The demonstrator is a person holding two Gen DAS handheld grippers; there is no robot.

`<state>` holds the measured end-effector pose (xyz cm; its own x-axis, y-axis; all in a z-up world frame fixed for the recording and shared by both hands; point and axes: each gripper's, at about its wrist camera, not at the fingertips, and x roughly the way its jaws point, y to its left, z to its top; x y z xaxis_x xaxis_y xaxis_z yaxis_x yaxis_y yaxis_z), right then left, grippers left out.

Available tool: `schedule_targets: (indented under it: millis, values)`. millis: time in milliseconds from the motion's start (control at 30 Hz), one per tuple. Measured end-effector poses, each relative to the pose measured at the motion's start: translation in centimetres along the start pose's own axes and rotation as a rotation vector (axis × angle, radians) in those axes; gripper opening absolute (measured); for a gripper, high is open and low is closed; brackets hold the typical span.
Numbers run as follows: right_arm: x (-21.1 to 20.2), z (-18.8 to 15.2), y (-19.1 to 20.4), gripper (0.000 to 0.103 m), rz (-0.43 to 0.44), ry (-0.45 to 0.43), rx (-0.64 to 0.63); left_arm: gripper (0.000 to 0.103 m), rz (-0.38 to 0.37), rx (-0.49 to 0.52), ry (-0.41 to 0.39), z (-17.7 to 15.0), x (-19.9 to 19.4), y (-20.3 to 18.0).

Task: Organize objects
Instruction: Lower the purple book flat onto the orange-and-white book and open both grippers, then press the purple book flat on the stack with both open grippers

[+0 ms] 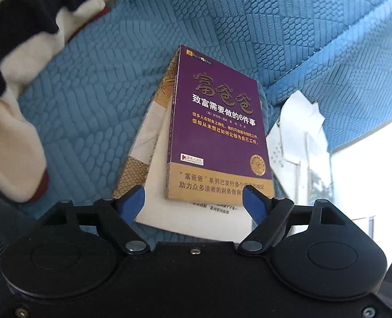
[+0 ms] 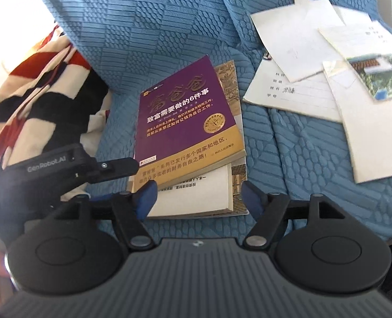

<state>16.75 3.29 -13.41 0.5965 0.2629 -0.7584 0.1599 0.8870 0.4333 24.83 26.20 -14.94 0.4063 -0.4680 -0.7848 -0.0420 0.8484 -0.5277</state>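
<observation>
Grippers tilt downward, left gripper (image 1: 194, 201) and right gripper (image 2: 199, 197) both spread wide and empty over the purple book (image 1: 217, 122) stacked on another book (image 2: 196, 196) on the blue sofa cover (image 1: 89, 106).

Blue quilted sofa (image 2: 169, 26), stacked books (image 2: 185, 122), loose papers (image 2: 315, 61), striped blanket (image 2: 44, 84)

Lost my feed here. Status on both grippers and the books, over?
Left gripper and right gripper open, nothing held. Purple book stacked on white book, on blue cover. Loose papers still scattered alongside.
</observation>
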Motion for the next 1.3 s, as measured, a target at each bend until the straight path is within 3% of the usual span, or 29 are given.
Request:
schedule_targets:
  millis: [233,567,933,1033,1100,1233,1300]
  values:
    - [-1.1,0.7,0.0,0.072,-0.002,-0.056,-0.098,0.081,0.034,0.064,-0.081,-0.8,-0.7,-1.6]
    - [1.5,1.5,-1.0,0.072,0.014,-0.11,-0.123,0.075,0.091,0.027,-0.065,0.0,1.7,-1.7]
    - [4.0,2.1,-3.1,0.07,-0.005,-0.109,-0.105,0.058,0.143,0.05,-0.083,-0.3,3.2,-1.2]
    - [4.7,2.6,-3.6,0.066,0.015,-0.117,-0.075,0.057,0.142,0.05,-0.09,-0.1,3.4,-1.2]
    - [5.3,2.8,-3.8,0.048,0.009,-0.106,-0.056,0.057,0.146,0.06,-0.096,0.1,3.5,-1.3]
    - [6.2,3.0,-3.9,0.036,0.03,-0.102,-0.038,0.052,0.152,0.085,-0.12,0.3,3.6,-1.8]
    - [6.3,3.0,-3.7,0.032,0.036,-0.107,-0.042,0.042,0.119,0.093,-0.118,0.5,3.6,-1.9]
